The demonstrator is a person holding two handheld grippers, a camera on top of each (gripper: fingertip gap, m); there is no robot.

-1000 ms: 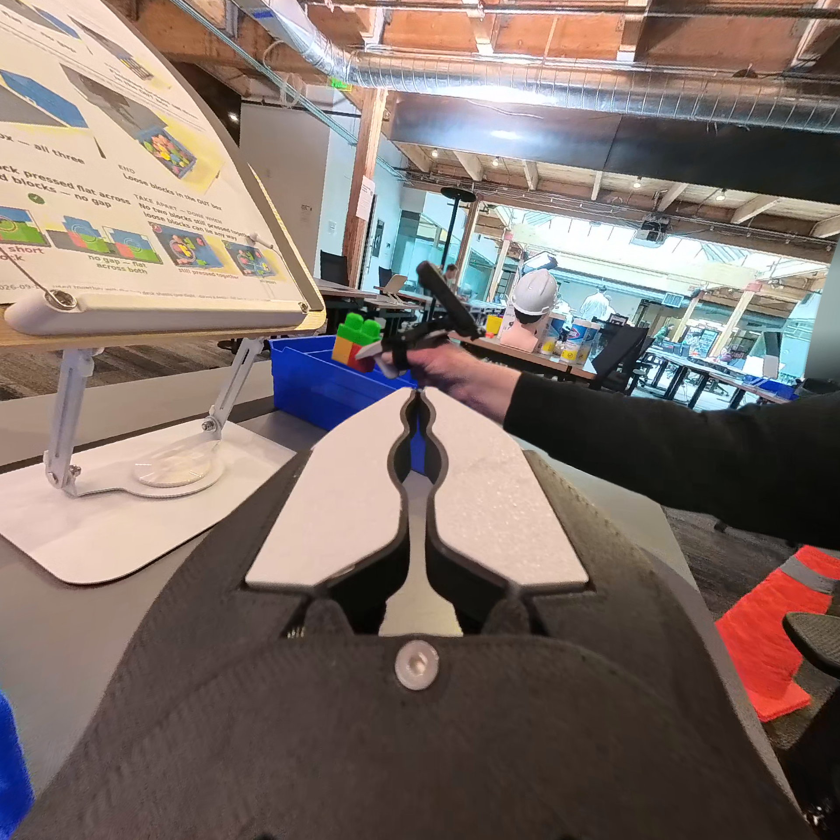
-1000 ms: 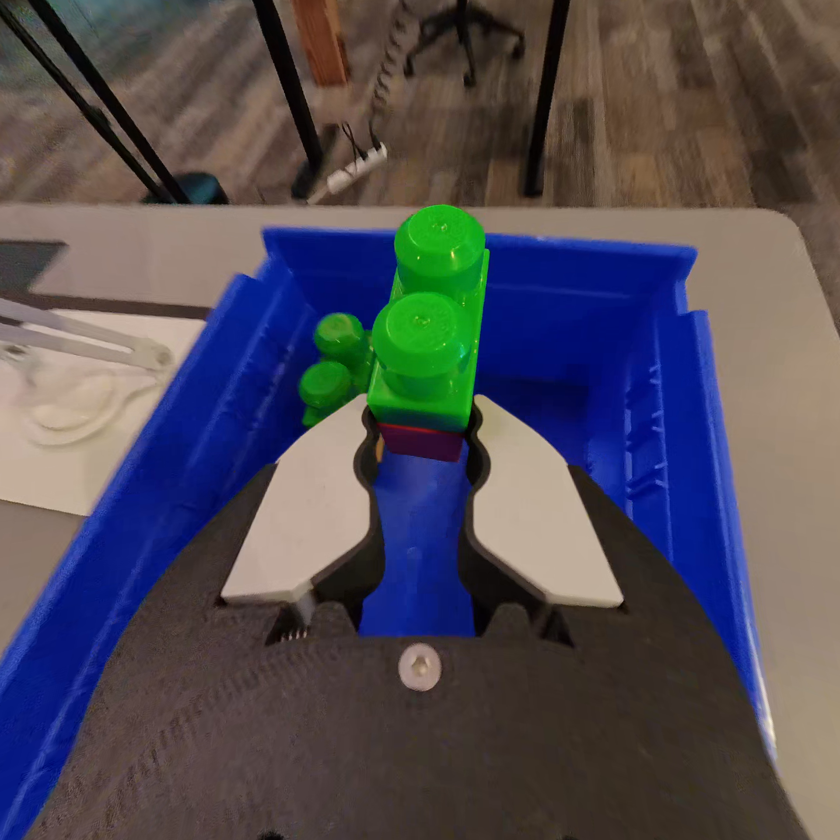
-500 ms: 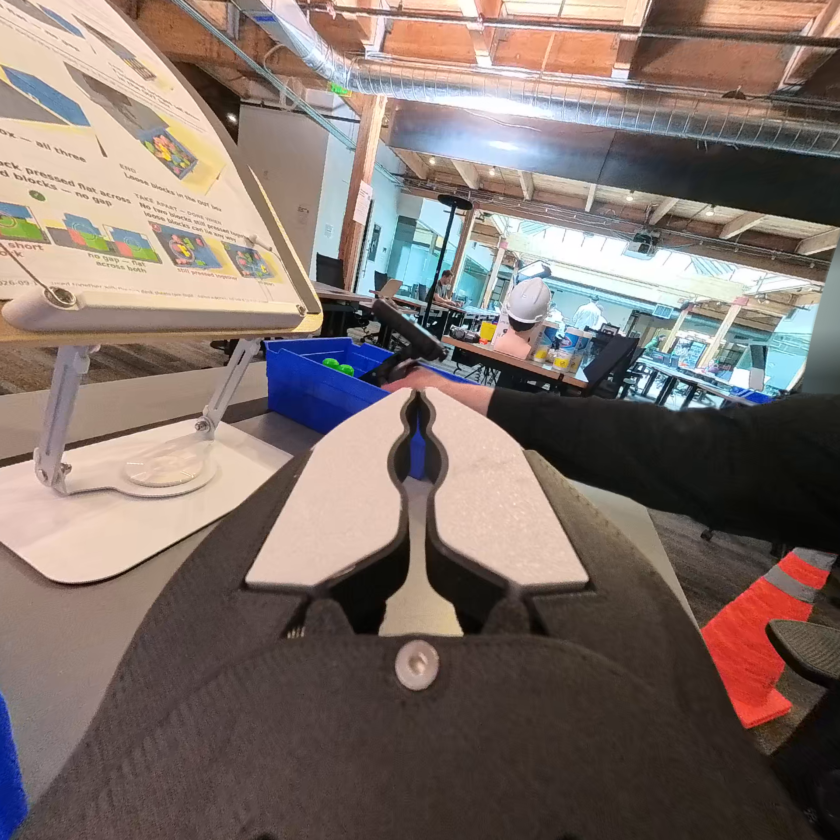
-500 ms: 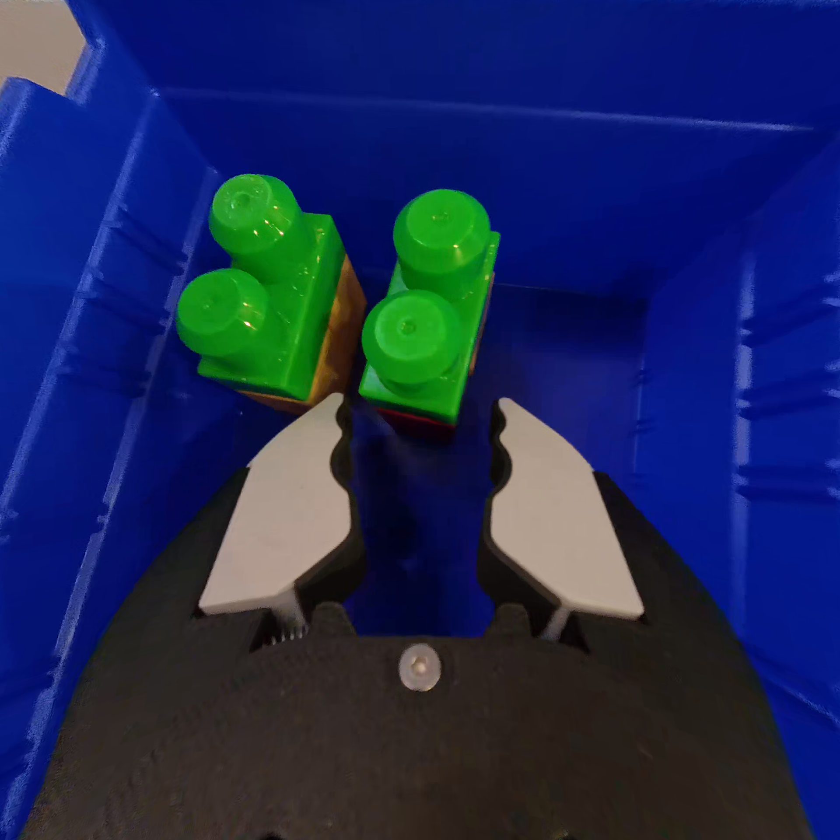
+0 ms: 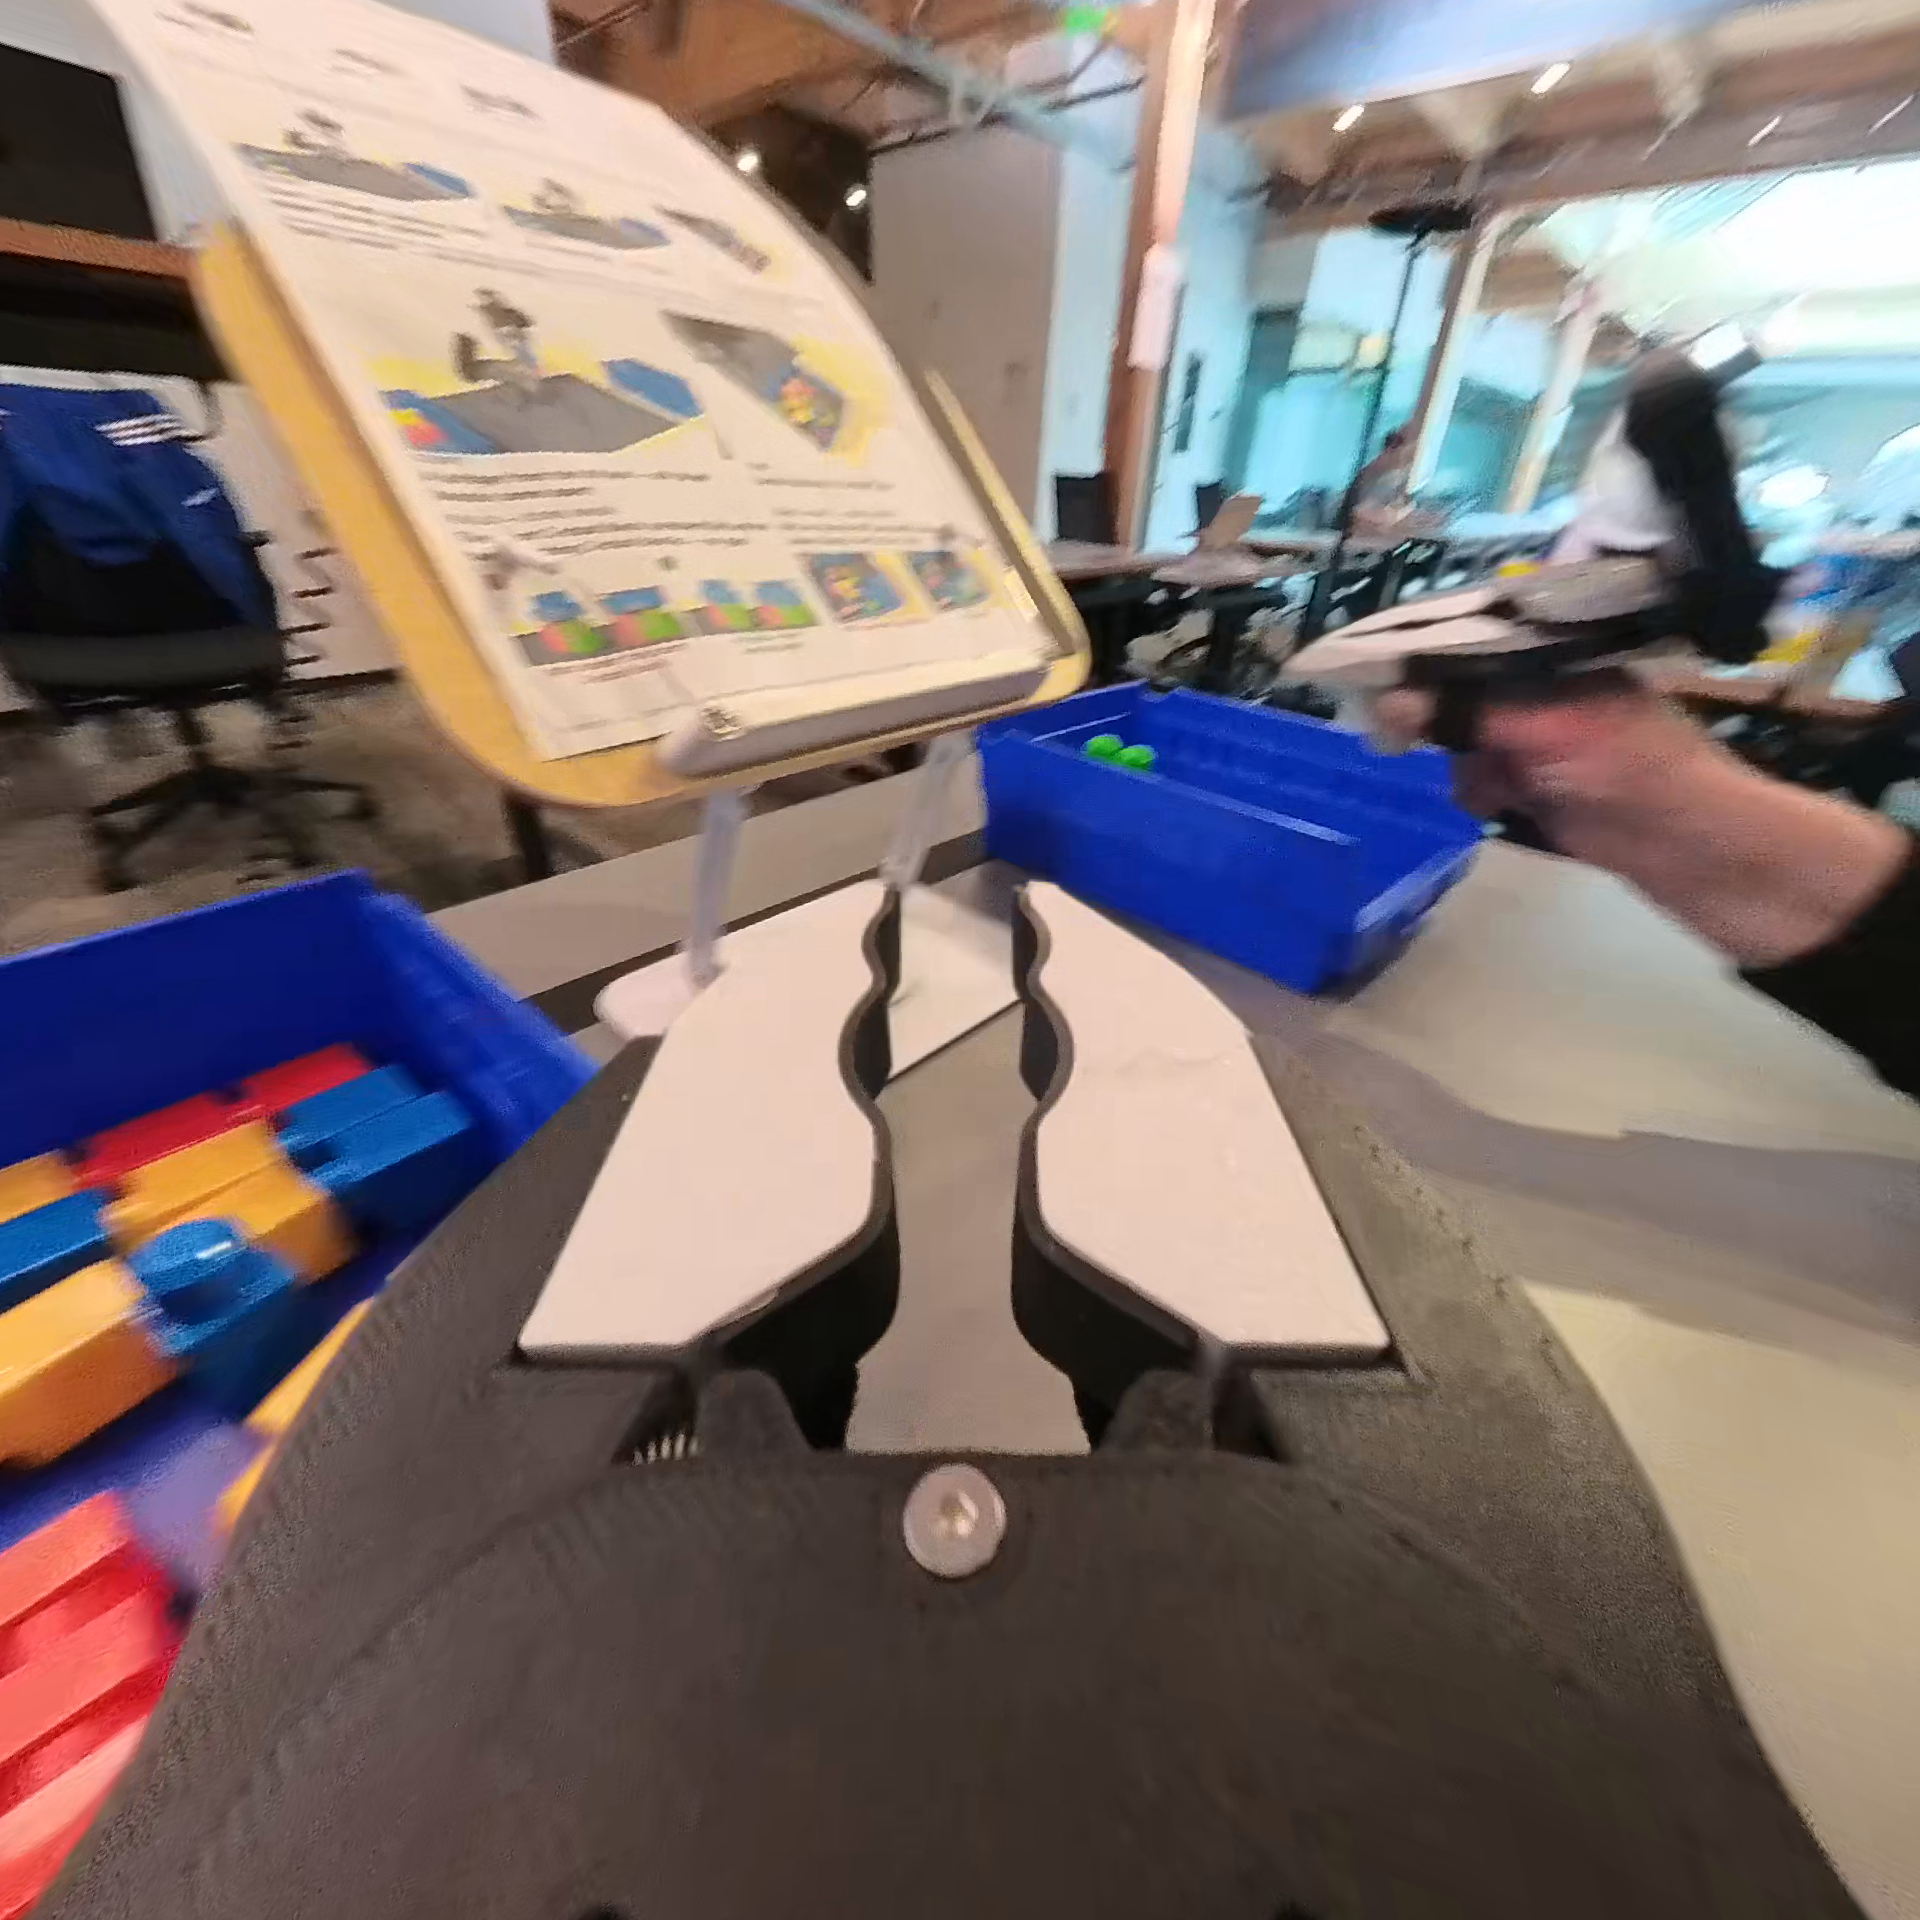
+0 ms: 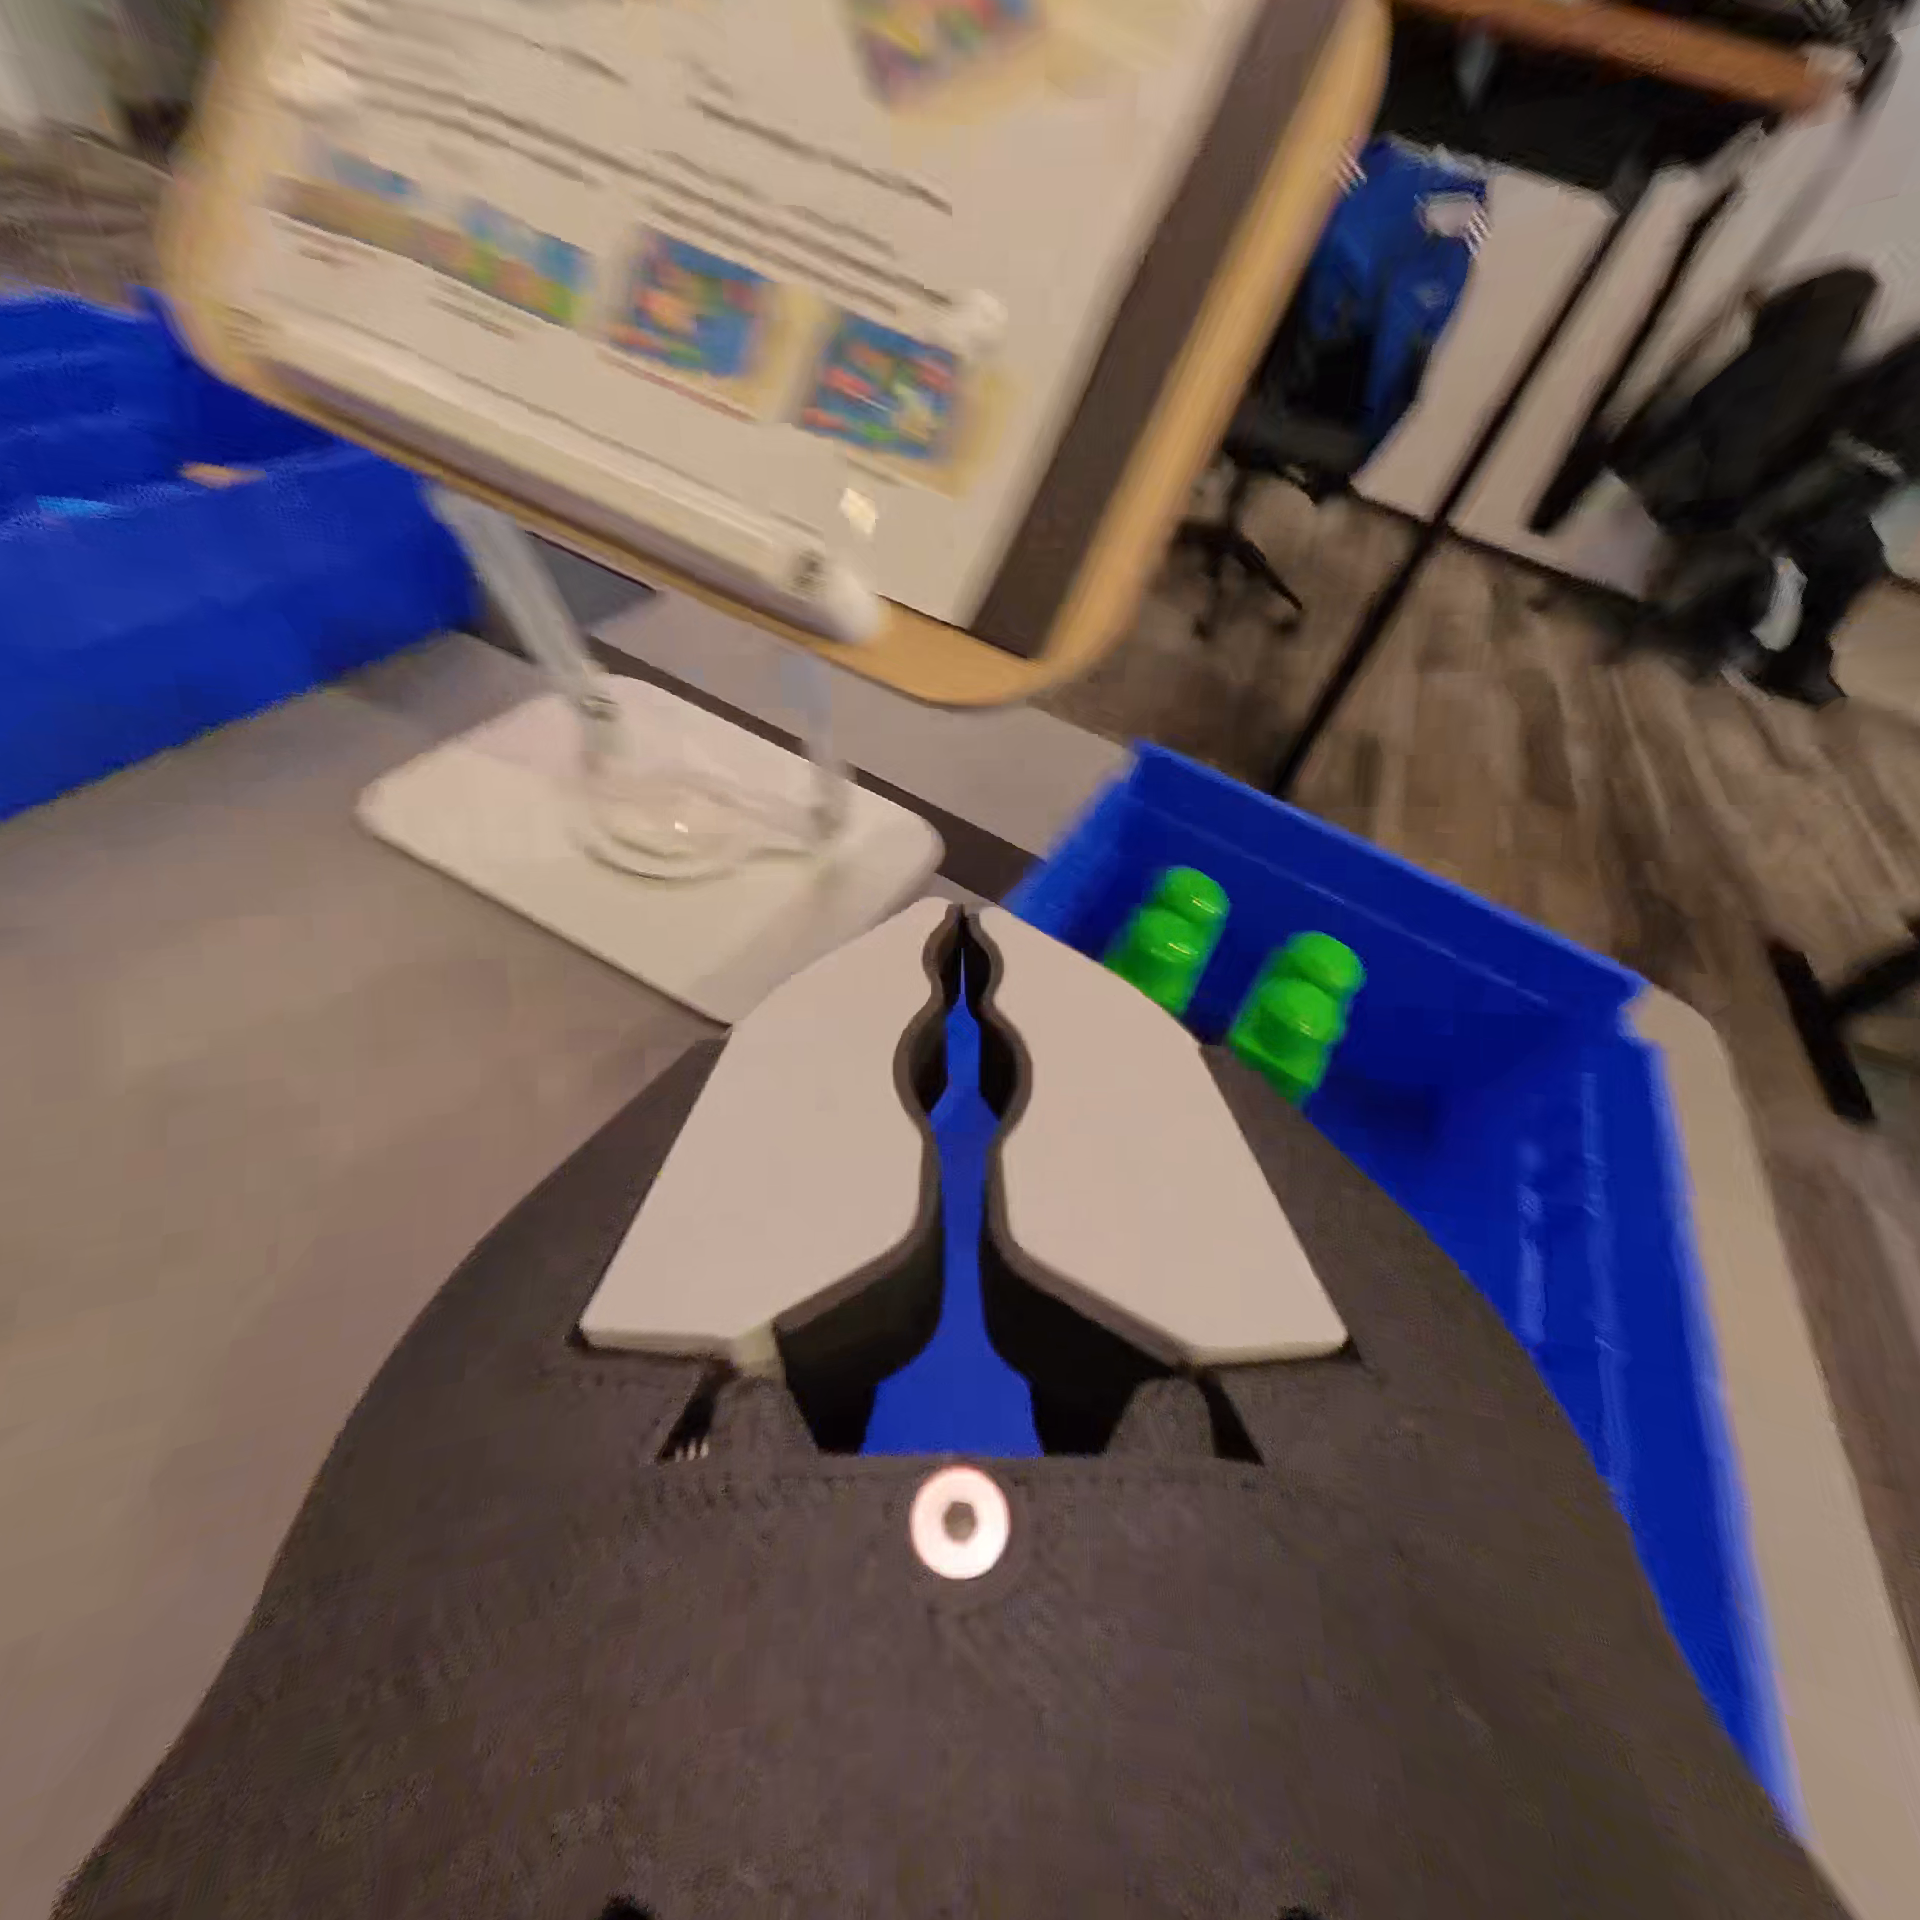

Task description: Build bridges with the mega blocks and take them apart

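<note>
A white instruction sheet (image 5: 634, 416) lies on a tilted wooden board (image 6: 1195, 499), held by a stand with a white base (image 6: 499, 831) on the grey table (image 5: 1621, 1049). Behind it stand 2 black office chairs (image 6: 1787, 457) (blurred).

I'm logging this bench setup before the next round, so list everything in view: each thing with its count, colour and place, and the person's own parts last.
Right bin: one, blue, table's right side.
Green-topped block stacks: two, side by side inside the right bin.
Left bin: one, blue, table's left side.
Loose blocks: several, red, blue and orange, in the left bin; blur hides the exact count.
Instruction sheet: one, white with colour pictures, on a tilted wooden board.
Stand: one, white base and legs, between the bins, carrying the board.
Table: one, grey.
Office chairs: black, on the floor behind.
Left gripper: fingers apart, nothing between them.
Right gripper: tips together, empty, near the right bin.
Hand: one, dark sleeve, holding the right gripper.
</note>
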